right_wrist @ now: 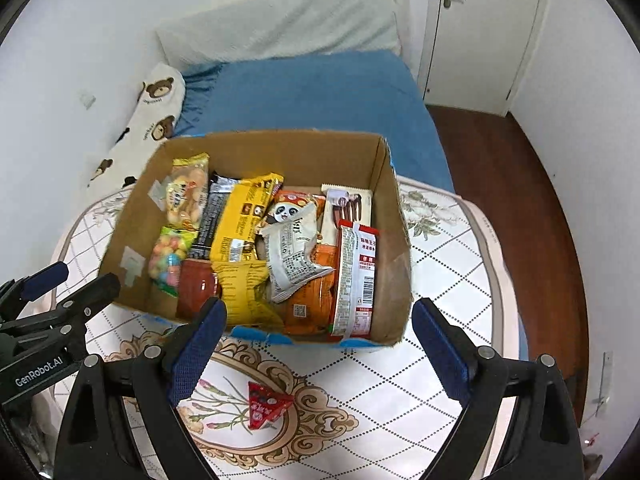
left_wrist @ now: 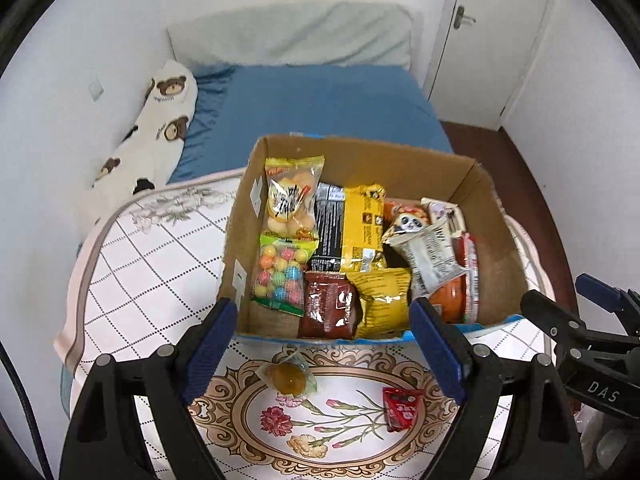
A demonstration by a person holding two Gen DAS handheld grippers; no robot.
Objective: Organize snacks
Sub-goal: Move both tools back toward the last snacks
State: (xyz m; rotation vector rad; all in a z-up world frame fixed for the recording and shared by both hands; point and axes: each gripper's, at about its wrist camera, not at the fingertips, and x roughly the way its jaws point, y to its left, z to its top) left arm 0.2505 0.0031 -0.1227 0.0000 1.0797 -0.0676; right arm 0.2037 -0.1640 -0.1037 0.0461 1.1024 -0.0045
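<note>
A cardboard box (left_wrist: 496, 216) sits on a white table (left_wrist: 152, 264) with flowers drawn on it. The box is full of snacks. At its left side are a cookie bag (left_wrist: 289, 196) and a bag of colored candy balls (left_wrist: 280, 272). Beside them are a black bar (left_wrist: 329, 228), yellow packs (left_wrist: 364, 228), a brown pack (left_wrist: 329, 308) and a white panda pack (left_wrist: 420, 240). A red and white pack (right_wrist: 355, 280) lies near the right side.

Two snacks lie on the table, outside the box: a round yellow candy (left_wrist: 289, 377) and a small red pack (left_wrist: 400, 407).

The left gripper (left_wrist: 326, 344) is spread wide and holds nothing. The right gripper (right_wrist: 318, 350) is spread wide too, and holds nothing. Both hang over the table near the box.

A blue bed (left_wrist: 320, 104) is behind the table.
</note>
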